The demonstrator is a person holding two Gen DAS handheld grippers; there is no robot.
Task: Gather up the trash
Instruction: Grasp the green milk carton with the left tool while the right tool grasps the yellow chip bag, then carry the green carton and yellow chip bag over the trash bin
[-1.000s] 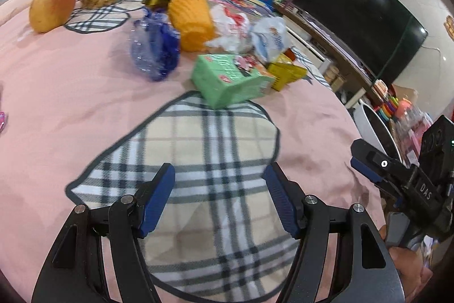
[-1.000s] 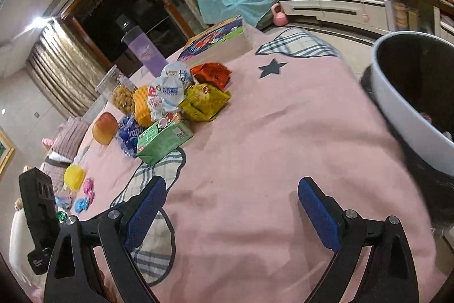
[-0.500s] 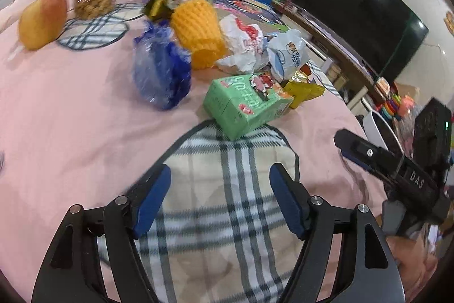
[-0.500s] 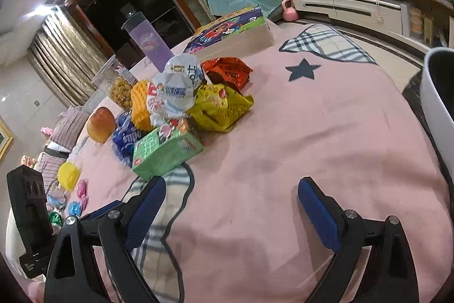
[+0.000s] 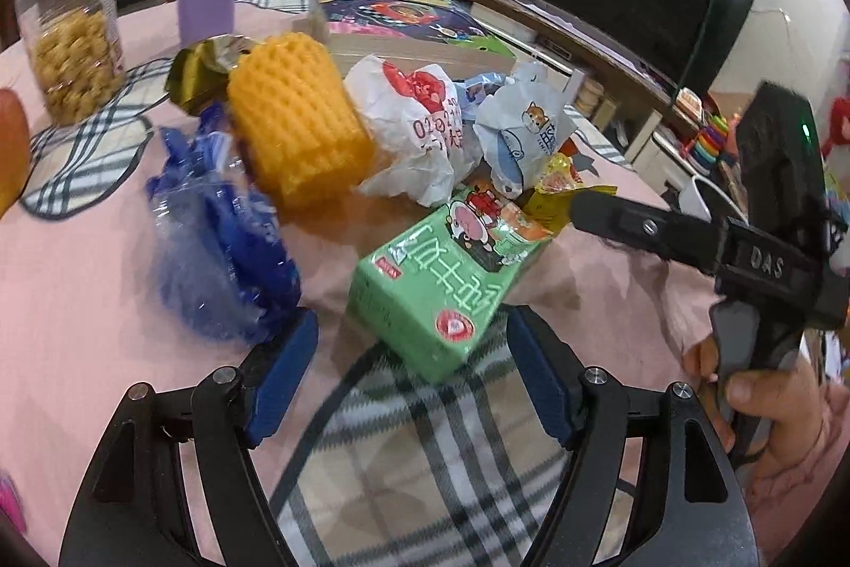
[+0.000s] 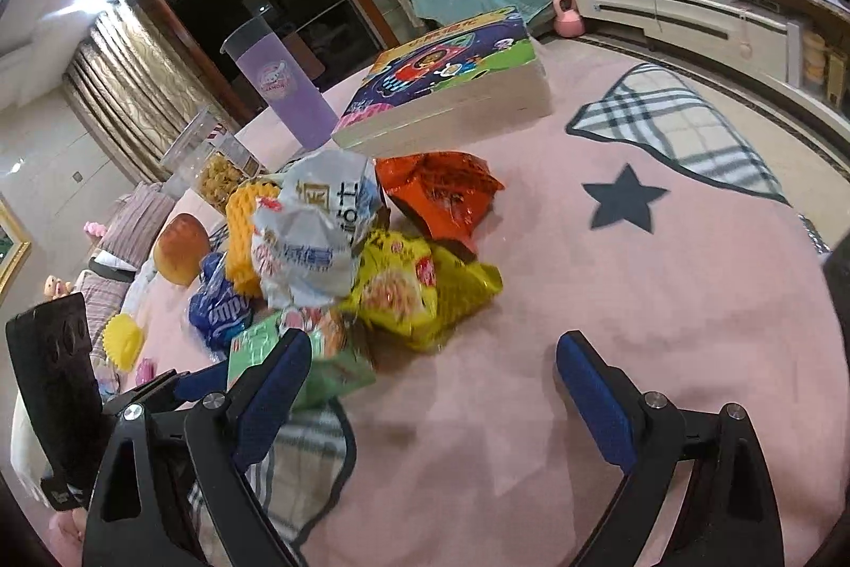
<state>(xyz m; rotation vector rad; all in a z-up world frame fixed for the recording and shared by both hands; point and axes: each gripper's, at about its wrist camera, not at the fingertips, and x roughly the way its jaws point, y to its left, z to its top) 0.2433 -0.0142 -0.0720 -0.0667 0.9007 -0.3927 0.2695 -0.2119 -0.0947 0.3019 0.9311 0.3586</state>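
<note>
**Two open grippers close on a heap of wrappers**

My left gripper (image 5: 411,362) stands open just short of the green carton (image 5: 443,280), its jaws having just been widening, with only the carton's near corner between the blue pads and nothing pressed. My right gripper (image 6: 430,389) is also spread wide and empty over the pink desk (image 6: 611,301), its left pad in front of the same carton's corner.

The trash lies in one pile near the middle of the desk: one green carton with red cartoon print, one crumpled blue plastic bag (image 5: 223,248) just left of it, one orange foam fruit net (image 5: 295,120) behind, two white paper wrappers (image 5: 419,131), one yellow snack bag (image 6: 419,290) and one red-orange foil bag (image 6: 441,195). The pieces overlap and touch, so the carton is hemmed in at the back and on both sides.

Around the pile stand one purple tumbler (image 6: 287,89), one clear jar of snacks (image 5: 74,35), one picture-covered box (image 6: 451,83) and one round fruit (image 6: 180,248). A hand (image 5: 765,402) grips the right tool's handle.
</note>
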